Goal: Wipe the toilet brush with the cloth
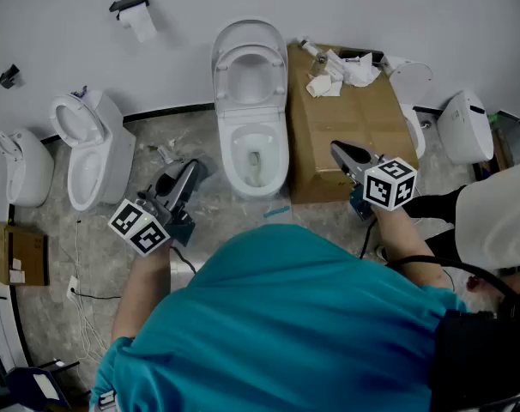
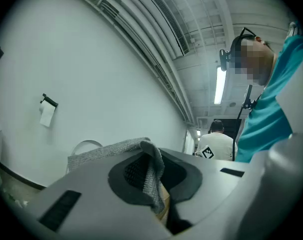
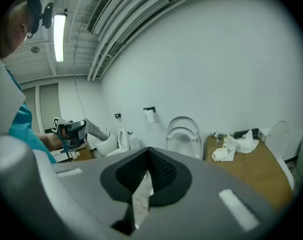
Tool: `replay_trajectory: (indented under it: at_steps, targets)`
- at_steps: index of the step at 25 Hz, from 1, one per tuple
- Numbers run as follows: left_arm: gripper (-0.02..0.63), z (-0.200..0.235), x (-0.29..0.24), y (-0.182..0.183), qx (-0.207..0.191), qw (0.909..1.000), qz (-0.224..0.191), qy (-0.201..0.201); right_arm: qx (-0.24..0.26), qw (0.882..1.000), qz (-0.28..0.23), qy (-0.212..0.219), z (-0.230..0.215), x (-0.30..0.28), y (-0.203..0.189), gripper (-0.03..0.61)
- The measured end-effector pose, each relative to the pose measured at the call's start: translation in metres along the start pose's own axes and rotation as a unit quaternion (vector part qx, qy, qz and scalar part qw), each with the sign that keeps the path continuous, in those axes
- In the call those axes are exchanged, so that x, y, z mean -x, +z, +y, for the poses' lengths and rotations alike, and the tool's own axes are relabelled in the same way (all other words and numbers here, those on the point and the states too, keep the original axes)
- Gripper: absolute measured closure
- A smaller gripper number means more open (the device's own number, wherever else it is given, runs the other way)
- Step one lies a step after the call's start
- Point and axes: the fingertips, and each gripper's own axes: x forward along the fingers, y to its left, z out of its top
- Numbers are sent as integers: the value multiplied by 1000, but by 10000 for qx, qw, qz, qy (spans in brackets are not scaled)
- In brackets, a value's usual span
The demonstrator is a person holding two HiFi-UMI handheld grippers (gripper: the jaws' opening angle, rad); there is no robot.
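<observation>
My left gripper (image 1: pixel 190 175) hovers low over the floor just left of the white toilet (image 1: pixel 250 110). It is shut on a grey cloth (image 2: pixel 147 170), which folds over the jaw tips and fills the gap between them in the left gripper view. The right gripper view shows that same cloth (image 3: pixel 95 130) trailing from the left gripper (image 3: pixel 74 132). My right gripper (image 1: pixel 337 150) hangs over the near edge of the cardboard box (image 1: pixel 363 131). Its jaws are shut with nothing between them (image 3: pixel 148 156). I cannot make out a toilet brush in any view.
Crumpled white paper (image 1: pixel 339 71) and a dark object (image 1: pixel 363 56) lie at the box's far end. Two more toilets (image 1: pixel 93 148) stand to the left, and a toilet-paper holder (image 1: pixel 131 11) hangs on the wall. Another toilet (image 1: pixel 466 127) stands at the right. Cables (image 1: pixel 84 299) lie on the floor.
</observation>
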Motion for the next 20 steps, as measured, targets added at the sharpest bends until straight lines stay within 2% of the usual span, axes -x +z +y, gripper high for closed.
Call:
replay_trajectory:
  at_steps: [11, 15, 20]
  targets:
    - [592, 3, -8, 1, 17, 10000, 10, -5, -42, 9999, -159, 12, -7, 0, 4, 584]
    - [592, 5, -23, -1, 42, 10000, 64, -2, -89, 9997, -223, 75, -15, 0, 9, 584]
    - [592, -11, -55, -11, 64, 9999, 97, -66, 111, 9996, -219, 150, -33, 20, 7, 584]
